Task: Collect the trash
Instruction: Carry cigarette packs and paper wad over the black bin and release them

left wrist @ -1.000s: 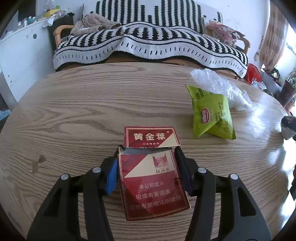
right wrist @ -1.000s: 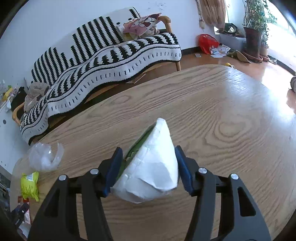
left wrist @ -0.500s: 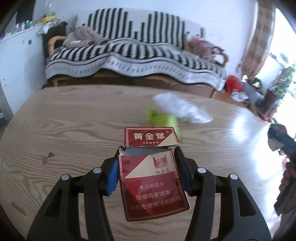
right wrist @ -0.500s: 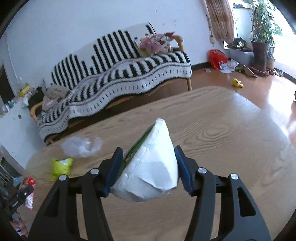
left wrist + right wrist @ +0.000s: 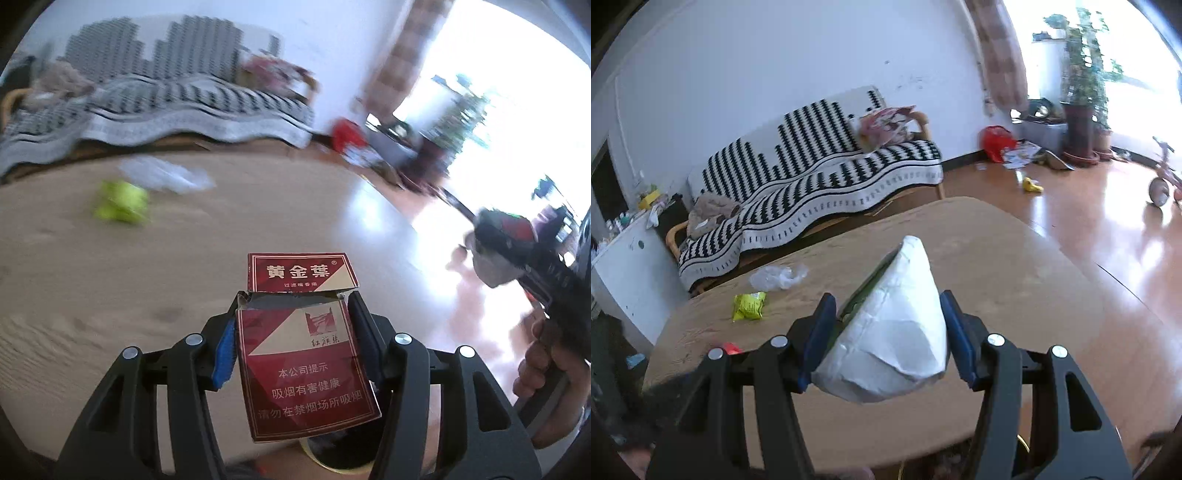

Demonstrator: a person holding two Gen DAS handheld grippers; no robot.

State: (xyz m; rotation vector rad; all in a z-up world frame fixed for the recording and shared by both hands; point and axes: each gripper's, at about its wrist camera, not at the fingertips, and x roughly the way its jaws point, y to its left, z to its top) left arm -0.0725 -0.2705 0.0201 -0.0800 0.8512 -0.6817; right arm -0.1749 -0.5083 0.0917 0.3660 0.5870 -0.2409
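Observation:
My left gripper (image 5: 291, 306) is shut on a torn red cigarette pack (image 5: 303, 365) with its lid flipped open, held above the near edge of the wooden table (image 5: 110, 280). My right gripper (image 5: 886, 306) is shut on a crumpled white paper wrapper with a green inside (image 5: 894, 332), held above the table (image 5: 1015, 266). A green snack bag (image 5: 749, 305) and a clear plastic bag (image 5: 777, 276) lie on the table; both show blurred in the left wrist view, the snack bag (image 5: 122, 203) and the plastic bag (image 5: 166, 177). A round bin rim (image 5: 332, 458) shows below the pack.
A sofa with a black-and-white striped cover (image 5: 812, 184) stands behind the table. A white cabinet (image 5: 624, 269) is at the left. The other hand-held gripper (image 5: 535, 266) shows at the right of the left wrist view. Potted plants (image 5: 1078, 92) and floor clutter are at the far right.
Both grippers have pulled back and up from the table, still holding their items. The left view has swung right, so the snack bag and plastic bag shifted left and blurred.

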